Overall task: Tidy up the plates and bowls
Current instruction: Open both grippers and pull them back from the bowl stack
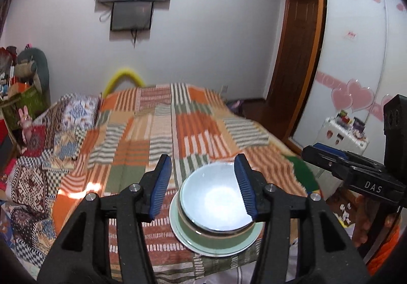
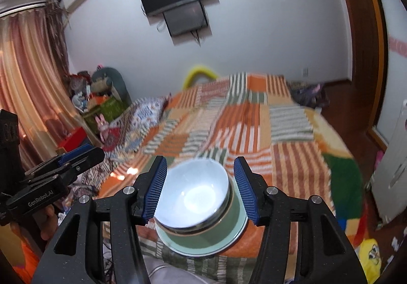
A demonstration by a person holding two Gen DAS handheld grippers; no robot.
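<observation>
Stacking looks done: white bowl [image 1: 216, 202] sits nested in green bowl [image 1: 216, 234] on plate [image 1: 216, 248], near bed [image 1: 152, 118] edge. Left gripper [image 1: 202, 187] & right gripper [image 2: 201, 188] both spread wide, holding nothing. Next prob: back off w/o bumping stack.

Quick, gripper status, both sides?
Left gripper: open, holding nothing, above the white bowl.
Right gripper: open, fingers either side of the white bowl, holding nothing.
</observation>
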